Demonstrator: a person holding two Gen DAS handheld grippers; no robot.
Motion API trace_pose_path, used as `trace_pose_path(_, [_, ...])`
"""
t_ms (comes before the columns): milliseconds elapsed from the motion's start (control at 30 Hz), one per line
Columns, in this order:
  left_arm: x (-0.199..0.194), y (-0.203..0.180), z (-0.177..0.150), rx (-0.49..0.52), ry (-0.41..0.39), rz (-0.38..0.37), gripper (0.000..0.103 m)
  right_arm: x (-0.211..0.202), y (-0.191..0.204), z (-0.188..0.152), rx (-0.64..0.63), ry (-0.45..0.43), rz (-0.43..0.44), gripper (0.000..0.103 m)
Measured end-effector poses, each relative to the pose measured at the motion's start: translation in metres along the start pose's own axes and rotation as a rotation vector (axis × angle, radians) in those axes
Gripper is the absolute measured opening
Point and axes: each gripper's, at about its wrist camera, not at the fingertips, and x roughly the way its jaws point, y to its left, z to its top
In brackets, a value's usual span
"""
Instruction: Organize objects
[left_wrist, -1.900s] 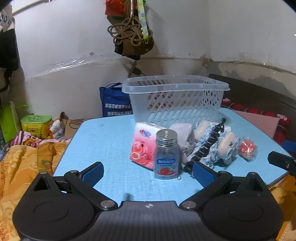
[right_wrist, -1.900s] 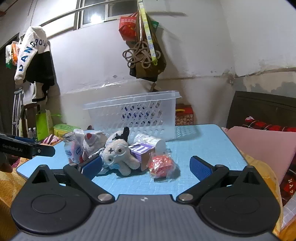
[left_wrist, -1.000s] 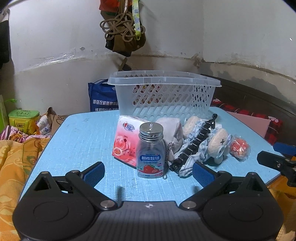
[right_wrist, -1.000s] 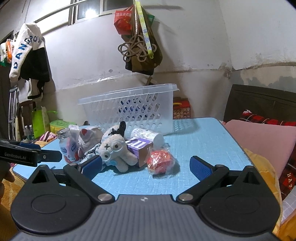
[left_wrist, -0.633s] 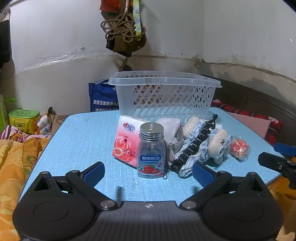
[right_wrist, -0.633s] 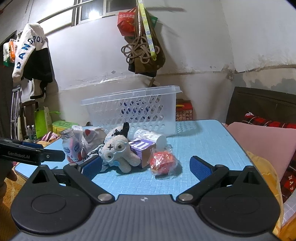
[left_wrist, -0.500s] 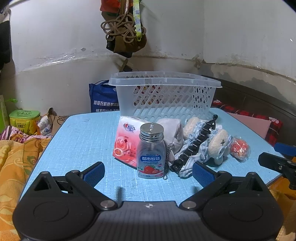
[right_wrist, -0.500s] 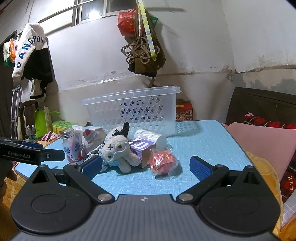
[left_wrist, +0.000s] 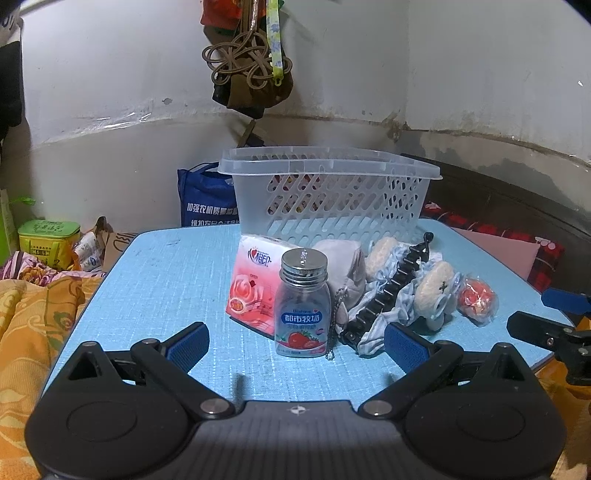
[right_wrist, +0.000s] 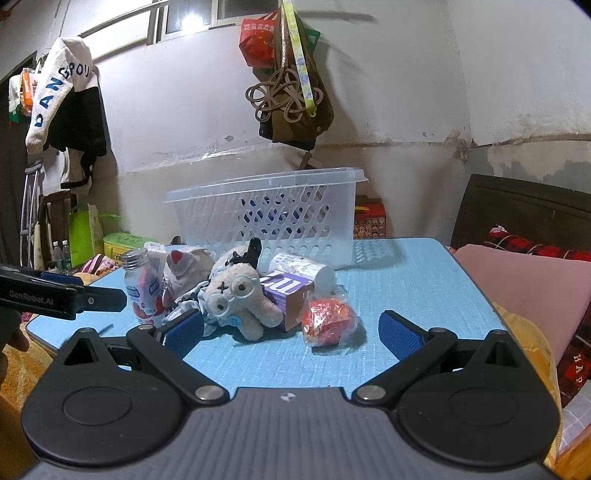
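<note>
A clear plastic basket (left_wrist: 332, 192) stands at the back of the blue table (left_wrist: 166, 273). In front of it lies a pile: a strawberry candy bottle (left_wrist: 303, 306), a pink tissue pack (left_wrist: 251, 284), a grey pouch (left_wrist: 343, 262), a plush toy (right_wrist: 240, 295), a black clip (left_wrist: 391, 288), a purple box (right_wrist: 286, 291) and a red wrapped ball (right_wrist: 328, 321). My left gripper (left_wrist: 295, 347) is open, just short of the bottle. My right gripper (right_wrist: 291, 332) is open, just short of the plush and the red ball. Both are empty.
Bags and cords (right_wrist: 291, 96) hang on the wall behind the basket. A blue bag (left_wrist: 207, 203) and a green tin (left_wrist: 48, 236) sit beyond the table's left side. A pink cushion (right_wrist: 524, 284) lies to the right. Orange bedding (left_wrist: 33, 317) lies left.
Both grippers have drifted slightly; the left one came a little closer to the bottle over the two seconds. Jaws stay open. Nothing on the table has moved.
</note>
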Motion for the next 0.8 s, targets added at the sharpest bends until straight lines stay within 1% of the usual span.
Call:
trace_pose_path(467, [0.0019, -0.0016, -0.0012, 0.000, 0.001, 0.012, 0.102, -0.0038, 0.0002, -0.0017, -0.004, -0.012, 0.021, 0.103])
trace_pose_path(800, [0.0026, -0.0020, -0.0021, 0.005, -0.002, 0.000, 0.102, -0.0029, 0.0031, -0.0022, -0.008, -0.008, 0.054, 0.103])
